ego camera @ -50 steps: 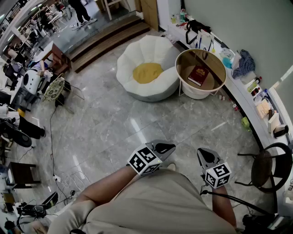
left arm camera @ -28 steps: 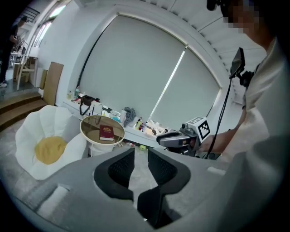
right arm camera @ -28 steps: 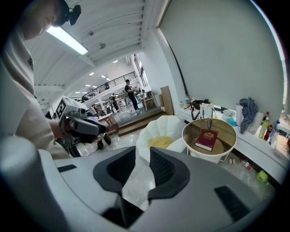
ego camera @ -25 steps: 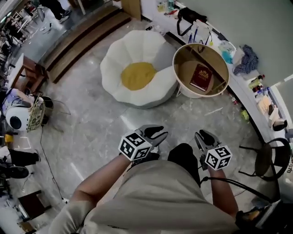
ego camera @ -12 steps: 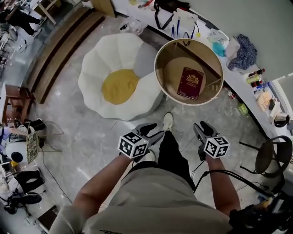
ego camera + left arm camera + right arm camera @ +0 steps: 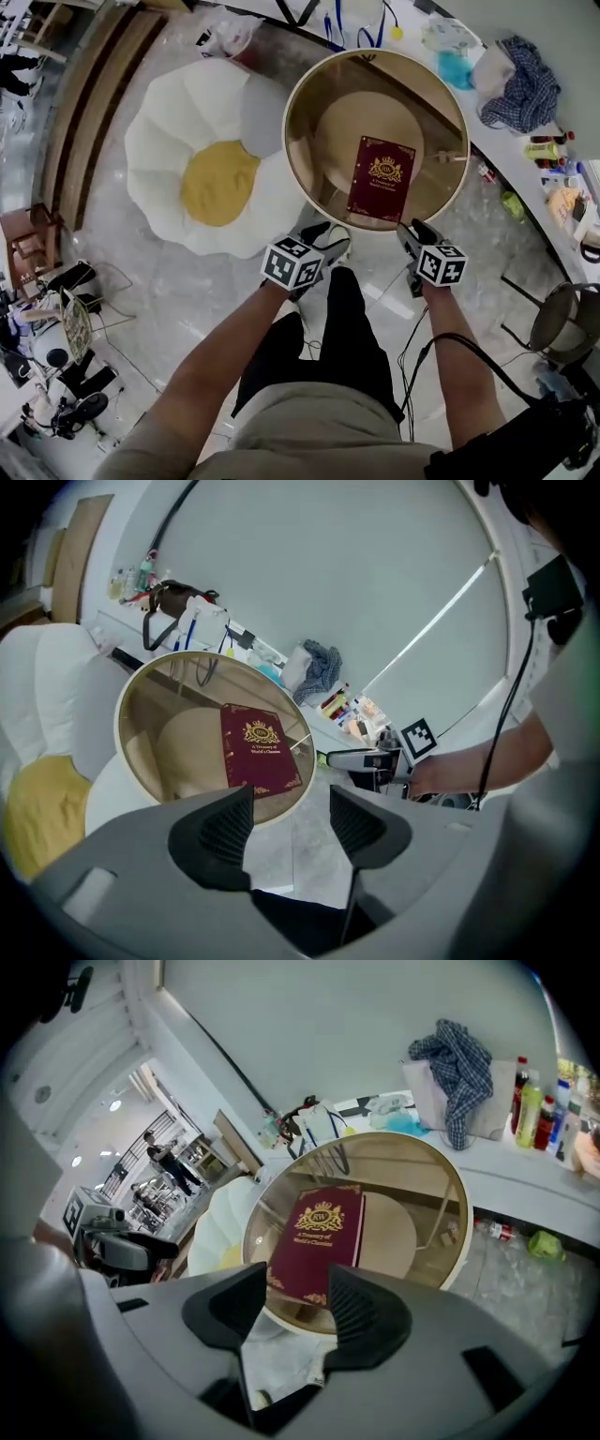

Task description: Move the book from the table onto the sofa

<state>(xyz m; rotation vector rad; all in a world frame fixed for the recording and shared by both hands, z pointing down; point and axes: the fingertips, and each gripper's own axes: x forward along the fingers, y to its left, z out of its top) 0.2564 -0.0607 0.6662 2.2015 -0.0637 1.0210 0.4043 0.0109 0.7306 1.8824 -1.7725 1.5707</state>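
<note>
A dark red book (image 6: 380,177) with gold print lies flat on the round glass-topped table (image 6: 300,141); it also shows as the book (image 6: 258,749) and the book (image 6: 321,1238). The white flower-shaped sofa (image 6: 173,141) with a yellow centre sits left of the table. My left gripper (image 6: 322,239) hangs at the table's near rim, jaws opening, nothing between them. My right gripper (image 6: 410,232) hovers just below the book's near edge, jaws opening, empty. The left gripper (image 6: 291,819) and right gripper (image 6: 295,1299) both show a clear gap.
A curved white counter (image 6: 525,141) behind the table carries bottles, a checked cloth (image 6: 525,80) and a bag. A round dark stool (image 6: 562,323) stands at the right. Cables trail on the grey tiled floor (image 6: 187,309). Wooden steps (image 6: 75,94) lie far left.
I have walked up to the table; the book and sofa have grown nearer. Both grippers moved forward and down to the table's near rim, and their jaws spread wider.
</note>
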